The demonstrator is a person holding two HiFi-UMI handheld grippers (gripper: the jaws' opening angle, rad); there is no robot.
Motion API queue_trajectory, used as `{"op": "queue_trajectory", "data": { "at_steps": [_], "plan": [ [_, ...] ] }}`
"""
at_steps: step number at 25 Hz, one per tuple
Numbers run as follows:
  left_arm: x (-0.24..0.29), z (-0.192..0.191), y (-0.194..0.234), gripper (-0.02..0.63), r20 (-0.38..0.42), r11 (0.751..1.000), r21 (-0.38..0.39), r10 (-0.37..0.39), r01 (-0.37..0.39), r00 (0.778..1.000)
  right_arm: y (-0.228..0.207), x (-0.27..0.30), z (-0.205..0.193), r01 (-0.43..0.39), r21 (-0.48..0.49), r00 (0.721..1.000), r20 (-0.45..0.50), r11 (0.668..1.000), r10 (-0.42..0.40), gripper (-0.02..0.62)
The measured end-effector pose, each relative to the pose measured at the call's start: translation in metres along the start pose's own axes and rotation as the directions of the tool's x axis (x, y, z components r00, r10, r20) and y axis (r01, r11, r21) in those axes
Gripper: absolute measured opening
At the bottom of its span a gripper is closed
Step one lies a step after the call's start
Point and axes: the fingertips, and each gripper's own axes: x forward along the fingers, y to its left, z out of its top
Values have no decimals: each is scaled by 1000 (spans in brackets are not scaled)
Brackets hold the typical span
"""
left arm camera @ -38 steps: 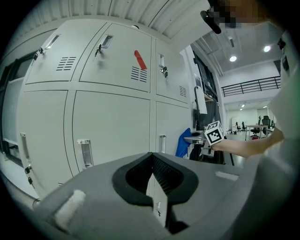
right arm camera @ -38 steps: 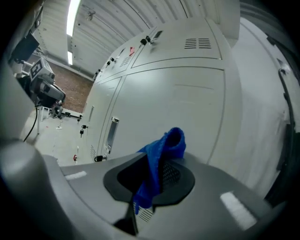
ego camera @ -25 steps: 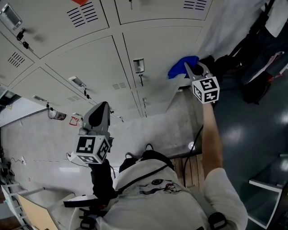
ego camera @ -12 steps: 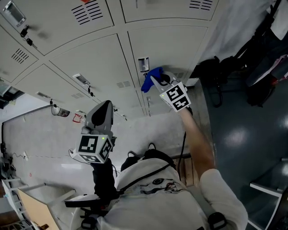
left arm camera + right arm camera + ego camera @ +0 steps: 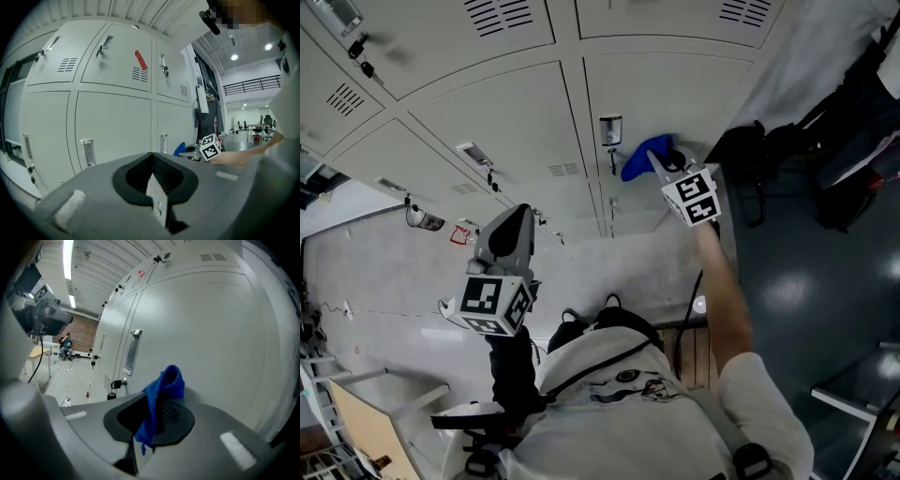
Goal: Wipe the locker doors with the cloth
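Observation:
A blue cloth [image 5: 641, 157] [image 5: 161, 394] is pinched in my right gripper [image 5: 664, 161] [image 5: 157, 420], held up against a grey locker door [image 5: 675, 103] just right of its handle [image 5: 610, 130]. In the right gripper view the cloth sticks up from the shut jaws, close to the door [image 5: 206, 333] and its handle [image 5: 133, 351]. My left gripper [image 5: 512, 232] [image 5: 152, 180] hangs lower left, away from the lockers, jaws shut with nothing between them. The left gripper view shows the blue cloth [image 5: 179, 150] far off beside the right gripper's marker cube [image 5: 209, 146].
Rows of grey locker doors [image 5: 487, 112] with keys and handles fill the upper head view. Dark bags [image 5: 769, 159] sit on the floor at right. A wooden table [image 5: 366, 431] stands at lower left. Cables lie on the floor near my feet.
My right gripper swept the cloth left across the locker door toward the handle, then back a little to the right. The left gripper has barely moved.

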Motion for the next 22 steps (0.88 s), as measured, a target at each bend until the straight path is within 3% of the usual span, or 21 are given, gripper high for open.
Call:
{"op": "queue_trajectory", "data": {
  "at_steps": [9, 13, 17, 22],
  "plan": [
    [13, -1, -11, -2, -10, 999, 5, -45, 45, 999, -73, -44, -44, 150, 28, 985, -89, 988, -147, 40],
    [17, 2, -14, -2, -11, 998, 15, -58, 58, 998, -85, -58, -50, 196, 77, 978, -81, 977, -190, 38],
    [19, 1, -16, -2, -16, 998, 16, -62, 63, 998, -60, -57, -38, 154, 122, 988, -20, 980, -153, 37],
    [17, -1, -15, -2, -21, 998, 22, -54, 54, 998, 6, -26, -28, 21, 136, 999, 31, 990, -25, 37]
  ]
}}
